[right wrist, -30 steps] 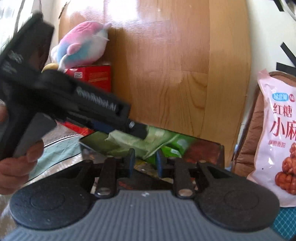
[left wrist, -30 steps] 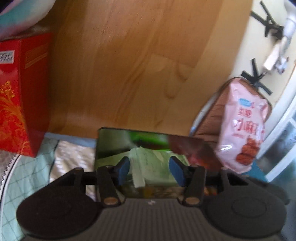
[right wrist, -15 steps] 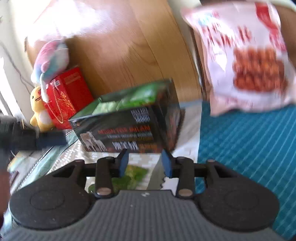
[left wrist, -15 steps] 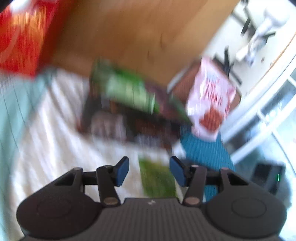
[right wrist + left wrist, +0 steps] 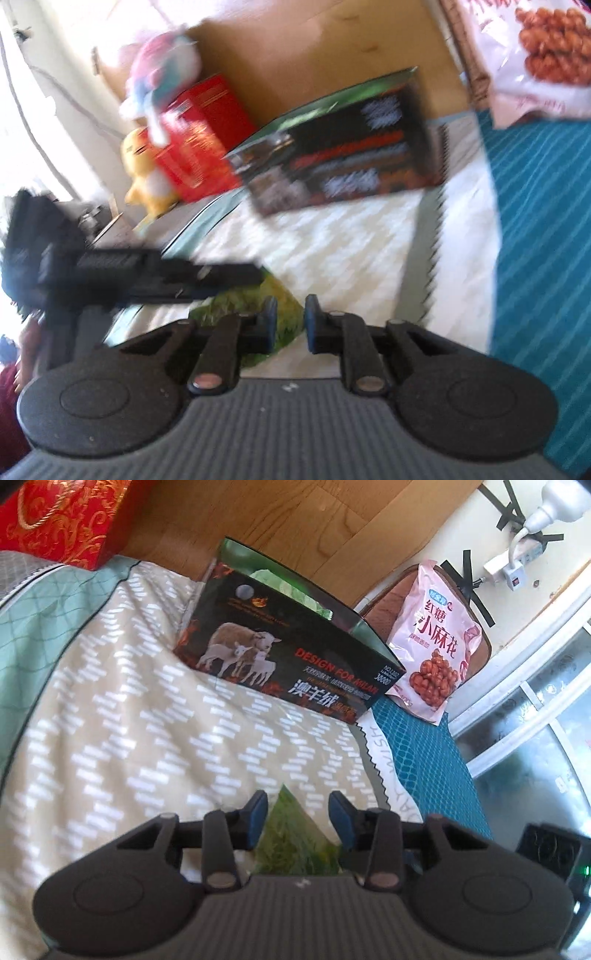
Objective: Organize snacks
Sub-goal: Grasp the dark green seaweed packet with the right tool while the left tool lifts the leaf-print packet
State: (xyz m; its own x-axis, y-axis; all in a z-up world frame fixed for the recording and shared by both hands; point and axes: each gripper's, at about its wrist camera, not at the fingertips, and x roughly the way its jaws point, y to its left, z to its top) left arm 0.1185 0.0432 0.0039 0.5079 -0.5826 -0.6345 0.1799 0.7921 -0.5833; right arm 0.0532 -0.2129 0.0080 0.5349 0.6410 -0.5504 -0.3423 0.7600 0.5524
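A flat green foil snack packet (image 5: 295, 834) lies on the beige zigzag-patterned bed cover (image 5: 147, 738), directly under and between the blue pads of the left tool (image 5: 298, 821). Its pointed corner aims ahead toward the black open-topped cardboard box printed with sheep (image 5: 291, 657), so its long axis seems to run along the tool's own line rather than across it. The left jaws are closing, with the packet in the gap; the pads do not look to be pressing on it yet. The left tool points forward and downward at the cover.

The right tool (image 5: 288, 321), in a blurred view, comes at the same packet (image 5: 284, 314) from the other side. Its jaws stand drawn close together, with a narrow gap, and I cannot tell whether they pinch the packet's edge. The left hand looks nearer and better centred.

The box stands well ahead against the wooden headboard (image 5: 295, 524), with green packets already inside. A pink bag of fried twists (image 5: 436, 635) leans just beside it.
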